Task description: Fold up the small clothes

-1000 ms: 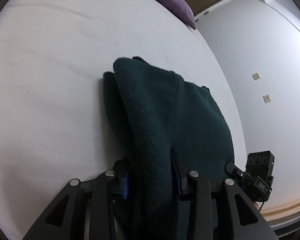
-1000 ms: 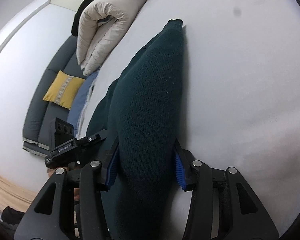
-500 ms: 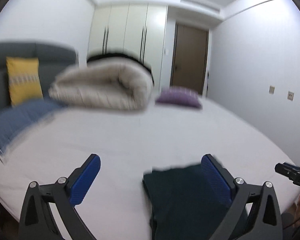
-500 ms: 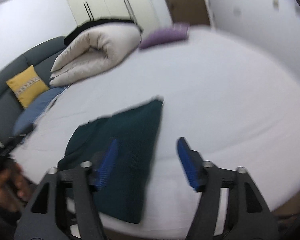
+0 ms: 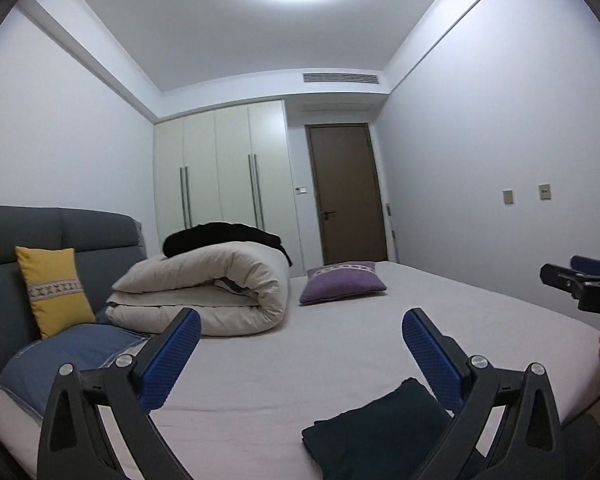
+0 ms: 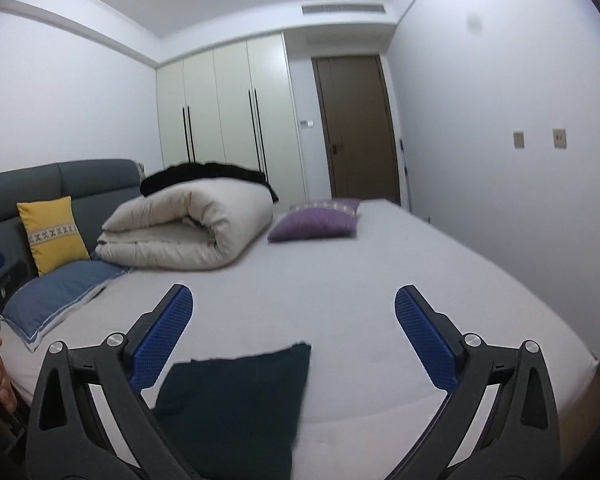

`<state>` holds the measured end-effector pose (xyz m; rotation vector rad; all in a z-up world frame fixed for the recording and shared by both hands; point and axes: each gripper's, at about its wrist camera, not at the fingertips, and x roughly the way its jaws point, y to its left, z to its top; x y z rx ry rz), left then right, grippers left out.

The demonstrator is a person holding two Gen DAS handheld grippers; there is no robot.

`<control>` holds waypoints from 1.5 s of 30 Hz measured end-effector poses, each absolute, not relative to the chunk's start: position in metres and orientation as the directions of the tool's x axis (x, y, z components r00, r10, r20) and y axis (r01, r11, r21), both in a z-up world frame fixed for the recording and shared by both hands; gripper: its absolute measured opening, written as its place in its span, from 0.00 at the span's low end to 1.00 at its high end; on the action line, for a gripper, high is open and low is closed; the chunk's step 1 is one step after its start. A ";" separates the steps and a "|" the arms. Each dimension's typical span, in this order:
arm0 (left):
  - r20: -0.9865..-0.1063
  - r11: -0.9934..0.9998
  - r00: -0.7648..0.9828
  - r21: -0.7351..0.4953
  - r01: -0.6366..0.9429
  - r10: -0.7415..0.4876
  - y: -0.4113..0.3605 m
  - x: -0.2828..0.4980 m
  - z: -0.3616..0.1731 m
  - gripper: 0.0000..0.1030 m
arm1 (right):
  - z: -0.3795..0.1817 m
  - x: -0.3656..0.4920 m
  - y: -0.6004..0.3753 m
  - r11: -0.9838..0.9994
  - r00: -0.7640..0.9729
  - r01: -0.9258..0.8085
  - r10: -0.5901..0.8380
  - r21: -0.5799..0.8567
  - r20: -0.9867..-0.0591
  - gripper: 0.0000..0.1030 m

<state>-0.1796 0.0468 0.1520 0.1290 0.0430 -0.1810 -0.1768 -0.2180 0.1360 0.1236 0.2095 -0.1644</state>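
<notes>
**Dark green garment folded and released on the bed**

A dark green knitted garment (image 6: 236, 404) is seen lying on the white bed (image 6: 360, 280) as a compact, layered rectangle, below and just ahead of both claws. In the left wrist view it lies below the right-hand finger of the left claw (image 5: 300, 344); in the right wrist view it lies below the left-hand finger of the right claw (image 6: 294, 320).

The left claw is spread wide, with nothing between its blue pads. The right claw's jaws are opening, and nothing is held between them either. Neither claw touches the garment.

The folding of this piece is judged finished. No further loose clothes can be made out, so what is left cannot be told.

No containers are visible. A rolled cream duvet (image 5: 204, 288) and a purple cushion (image 5: 342, 282) lie well beyond the claws.
</notes>
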 end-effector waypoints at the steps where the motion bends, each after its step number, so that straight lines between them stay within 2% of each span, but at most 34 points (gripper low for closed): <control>1: -0.064 0.979 0.984 0.105 0.173 -0.167 0.045 -0.181 0.155 1.00 | 0.142 -0.182 -0.215 0.978 0.965 0.185 -0.163 0.095 -0.206 1.00; 4: -0.100 0.985 0.982 0.044 0.164 -0.159 0.043 -0.184 0.160 1.00 | 0.158 -0.195 -0.199 0.978 0.964 0.202 -0.190 0.051 -0.184 1.00; 7: -0.138 0.986 0.987 0.129 0.101 -0.083 0.032 -0.188 0.155 1.00 | 0.166 -0.196 -0.187 0.987 0.959 0.153 -0.140 0.037 -0.247 1.00; 9: -0.199 0.980 0.978 0.173 0.093 -0.057 0.025 -0.180 0.146 1.00 | 0.170 -0.201 -0.183 0.988 0.954 0.144 -0.125 0.050 -0.274 1.00; 11: -0.261 0.985 0.964 0.151 0.084 -0.043 0.026 -0.164 0.134 1.00 | 0.172 -0.201 -0.181 0.987 0.944 0.139 -0.108 0.078 -0.310 1.00; 14: -0.432 0.996 0.901 0.077 0.056 -0.017 0.031 -0.131 0.110 1.00 | 0.166 -0.196 -0.178 0.985 0.931 0.141 -0.099 0.097 -0.352 1.00; 19: -0.605 0.997 0.795 0.021 0.072 -0.045 0.029 -0.100 0.060 1.00 | 0.141 -0.174 -0.177 0.983 0.880 0.146 -0.077 0.112 -0.468 1.00; 22: -0.671 0.998 0.740 0.014 0.062 -0.037 0.028 -0.089 0.036 1.00 | 0.114 -0.149 -0.179 0.981 0.838 0.151 -0.060 0.126 -0.542 1.00; 26: -0.703 0.998 0.711 0.028 0.057 -0.021 0.023 -0.083 0.012 1.00 | 0.076 -0.123 -0.184 0.971 0.773 0.183 -0.044 0.156 -0.633 1.00; 32: -0.737 0.999 0.676 0.028 0.042 -0.008 0.023 -0.077 -0.015 1.00 | 0.012 -0.091 -0.175 0.974 0.663 0.220 -0.107 0.056 -0.741 1.00; 37: -0.763 0.999 0.647 0.018 0.033 -0.008 0.025 -0.073 -0.030 1.00 | -0.013 -0.081 -0.170 0.974 0.628 0.224 -0.119 0.032 -0.769 1.00; 45: -0.767 0.999 0.641 0.015 0.033 -0.010 0.025 -0.073 -0.034 1.00 | -0.016 -0.079 -0.171 0.975 0.630 0.221 -0.116 0.034 -0.768 1.00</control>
